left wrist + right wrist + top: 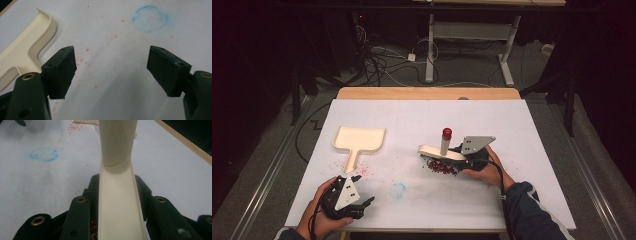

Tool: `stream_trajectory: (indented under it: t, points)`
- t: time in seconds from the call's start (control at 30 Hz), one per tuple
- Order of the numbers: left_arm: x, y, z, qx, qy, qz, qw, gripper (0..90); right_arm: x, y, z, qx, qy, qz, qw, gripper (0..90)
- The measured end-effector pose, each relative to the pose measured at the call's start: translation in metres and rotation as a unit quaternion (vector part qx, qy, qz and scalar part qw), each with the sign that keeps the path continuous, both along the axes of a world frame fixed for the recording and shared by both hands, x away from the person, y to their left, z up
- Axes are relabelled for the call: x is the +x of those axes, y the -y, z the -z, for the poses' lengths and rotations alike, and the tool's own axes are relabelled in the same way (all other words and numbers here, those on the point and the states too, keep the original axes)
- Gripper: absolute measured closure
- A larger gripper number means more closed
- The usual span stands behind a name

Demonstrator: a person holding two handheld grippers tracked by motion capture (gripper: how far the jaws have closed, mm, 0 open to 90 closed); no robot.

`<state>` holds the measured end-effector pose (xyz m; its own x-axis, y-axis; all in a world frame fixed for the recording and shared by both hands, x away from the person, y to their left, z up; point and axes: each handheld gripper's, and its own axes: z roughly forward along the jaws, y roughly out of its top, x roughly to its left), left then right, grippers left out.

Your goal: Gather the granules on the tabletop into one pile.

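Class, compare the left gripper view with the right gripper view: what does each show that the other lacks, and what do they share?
The left gripper view alone shows the left gripper, its jaws wide apart with nothing between them, and the handle of the cream dustpan lying flat beside it. The right gripper view alone shows the right gripper shut on the cream brush, with dark red bits under it and the table's wooden edge. Both share the white table cover, the blue ring mark and scattered red specks.

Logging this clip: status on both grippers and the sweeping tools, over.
Right gripper shut on brush, over red crumbs. Left gripper open, empty, beside dustpan. Nothing between crumbs and dustpan but scattered red specks.
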<state>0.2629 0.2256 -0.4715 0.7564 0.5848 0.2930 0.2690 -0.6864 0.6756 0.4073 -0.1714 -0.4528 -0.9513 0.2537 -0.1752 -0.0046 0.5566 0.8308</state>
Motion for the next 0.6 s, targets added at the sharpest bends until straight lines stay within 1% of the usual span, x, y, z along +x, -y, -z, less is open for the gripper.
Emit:
stream_trajectory:
  t: [0.1, 0.13, 0.2, 0.23, 0.3, 0.33, 0.5, 0.53, 0.6]
  points:
    - [0.000, 0.001, 0.000, 0.000, 0.001, 0.001, 1.0000, 22.9, -0.005, 0.002, -0.001, 0.001, 0.002, -0.001, 1.0000, 66.8]
    - [0.000, 0.001, 0.000, 0.000, 0.001, 0.001, 1.0000, 22.9, -0.007, 0.003, -0.001, 0.000, 0.003, 0.004, 1.0000, 66.9]
    - [0.000, 0.001, 0.000, 0.001, 0.001, 0.001, 1.0000, 22.9, -0.008, 0.003, -0.002, 0.002, 0.010, 0.013, 0.9999, 67.1]
    - [0.000, 0.001, 0.000, 0.001, 0.001, 0.001, 1.0000, 22.9, -0.007, 0.004, -0.003, 0.003, 0.014, 0.025, 0.9996, 67.2]
    - [0.000, 0.001, -0.001, 0.002, 0.002, 0.001, 1.0000, 22.9, -0.007, 0.005, -0.005, 0.009, 0.021, 0.035, 0.9991, 67.3]
    - [0.000, 0.001, -0.001, 0.002, 0.003, 0.001, 1.0000, 22.9, -0.006, 0.005, -0.006, 0.007, 0.026, 0.043, 0.9987, 67.3]
    - [0.001, 0.001, -0.001, 0.001, 0.003, 0.001, 1.0000, 22.9, -0.007, 0.007, -0.013, 0.024, 0.033, 0.065, 0.9970, 67.3]
    - [0.001, 0.001, -0.001, 0.001, 0.003, 0.002, 1.0000, 23.0, -0.008, 0.007, -0.015, 0.028, 0.037, 0.073, 0.9963, 67.3]
    - [0.000, 0.001, -0.001, 0.002, 0.004, 0.002, 1.0000, 22.9, -0.009, 0.008, -0.020, 0.041, 0.034, 0.084, 0.9950, 67.3]
